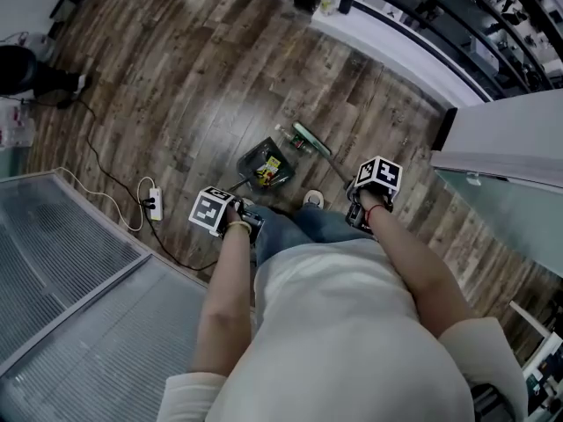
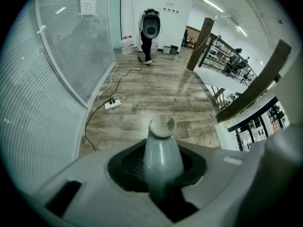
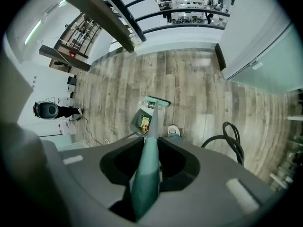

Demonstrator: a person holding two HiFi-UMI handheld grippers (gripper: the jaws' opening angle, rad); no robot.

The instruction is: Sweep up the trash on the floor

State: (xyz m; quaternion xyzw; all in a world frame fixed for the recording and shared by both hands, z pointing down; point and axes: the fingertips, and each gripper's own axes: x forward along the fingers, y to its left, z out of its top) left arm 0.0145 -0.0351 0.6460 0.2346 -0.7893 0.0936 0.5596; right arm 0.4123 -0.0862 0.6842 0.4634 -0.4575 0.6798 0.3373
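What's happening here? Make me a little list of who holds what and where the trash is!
Left gripper: jaws shut on the dustpan handle
Right gripper: jaws shut on the broom handle
Dustpan: resting on the wooden floor
Trash: yellow wrapper lying inside the dustpan
Broom head: on the floor just beyond the dustpan
Nearby: white power strip with its cable

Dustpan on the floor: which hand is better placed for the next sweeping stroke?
Right: the right gripper is shut on the broom, whose head rests beside the dustpan. The left gripper only holds the dustpan's handle.
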